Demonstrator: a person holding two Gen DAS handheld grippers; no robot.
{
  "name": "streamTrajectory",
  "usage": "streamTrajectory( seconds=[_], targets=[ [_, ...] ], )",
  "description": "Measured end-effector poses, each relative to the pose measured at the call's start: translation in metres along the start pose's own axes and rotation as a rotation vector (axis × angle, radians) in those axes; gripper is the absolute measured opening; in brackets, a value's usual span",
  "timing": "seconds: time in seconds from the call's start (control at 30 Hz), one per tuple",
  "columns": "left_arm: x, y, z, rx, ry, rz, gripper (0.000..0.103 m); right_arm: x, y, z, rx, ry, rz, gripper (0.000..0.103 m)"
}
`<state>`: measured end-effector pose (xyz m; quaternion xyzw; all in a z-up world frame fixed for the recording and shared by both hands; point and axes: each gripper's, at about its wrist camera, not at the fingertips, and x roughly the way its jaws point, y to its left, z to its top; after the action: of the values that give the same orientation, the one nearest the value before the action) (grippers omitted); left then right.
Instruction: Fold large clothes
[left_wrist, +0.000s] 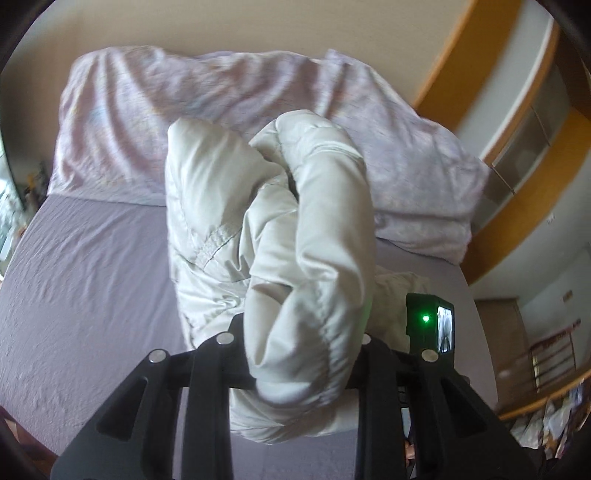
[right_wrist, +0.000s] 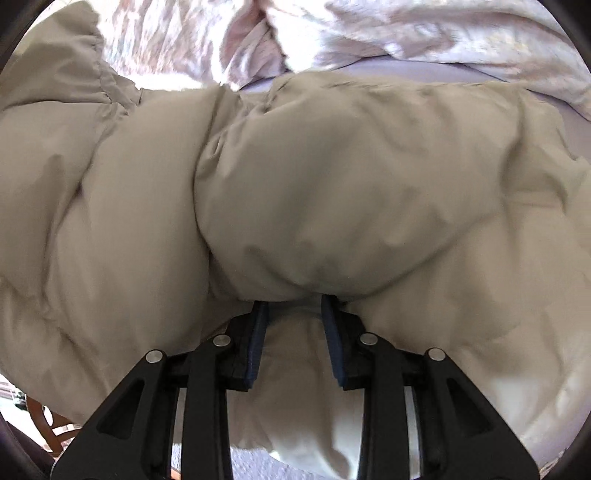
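Note:
A pale grey-beige puffer jacket (left_wrist: 229, 206) lies bunched on a lilac bed sheet (left_wrist: 81, 280). In the left wrist view one padded sleeve (left_wrist: 321, 258) curls up and hangs over my left gripper (left_wrist: 299, 354); it hides the fingertips, and the jaws look closed on its cuff end. In the right wrist view the jacket (right_wrist: 332, 177) fills the frame. My right gripper (right_wrist: 295, 306) has its blue pads (right_wrist: 258, 343) pressed on a fold of jacket fabric, with the tips buried under the bulge.
A crumpled pink duvet (left_wrist: 207, 96) lies across the head of the bed, also in the right wrist view (right_wrist: 406, 33). A wooden-trimmed wardrobe (left_wrist: 524, 122) stands to the right. The other gripper's black camera box (left_wrist: 430, 321) shows a green light. Clutter (left_wrist: 554, 417) sits by the bed's right side.

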<state>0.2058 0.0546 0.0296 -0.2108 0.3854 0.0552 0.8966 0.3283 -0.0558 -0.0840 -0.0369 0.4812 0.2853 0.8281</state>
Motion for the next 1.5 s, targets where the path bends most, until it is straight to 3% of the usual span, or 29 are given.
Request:
streamTrajectory(
  seconds=[0.33, 0.4, 0.43, 0.97, 1.2, 1.5],
  targets=[
    [0.032, -0.077, -0.02, 0.142, 0.062, -0.075, 0.027, -0.063, -0.065, -0.016, 0.062, -0.136, -0.057, 0.032],
    [0.04, -0.093, -0.025, 0.17, 0.08, -0.094, 0.027, -0.073, -0.077, -0.021, 0.075, -0.153, -0.09, 0.037],
    [0.043, -0.098, -0.028, 0.181, 0.087, -0.101, 0.027, -0.078, -0.087, -0.024, 0.084, -0.166, -0.122, 0.046],
    [0.119, -0.221, -0.08, 0.402, 0.281, -0.246, 0.028, -0.113, -0.21, -0.063, 0.35, -0.205, -0.225, 0.048],
    [0.136, -0.253, -0.097, 0.482, 0.338, -0.285, 0.03, -0.108, -0.246, -0.088, 0.448, -0.212, -0.251, 0.048],
    [0.114, -0.256, -0.067, 0.488, 0.311, -0.307, 0.058, -0.101, -0.253, -0.088, 0.472, -0.244, -0.254, 0.048]
  ],
)
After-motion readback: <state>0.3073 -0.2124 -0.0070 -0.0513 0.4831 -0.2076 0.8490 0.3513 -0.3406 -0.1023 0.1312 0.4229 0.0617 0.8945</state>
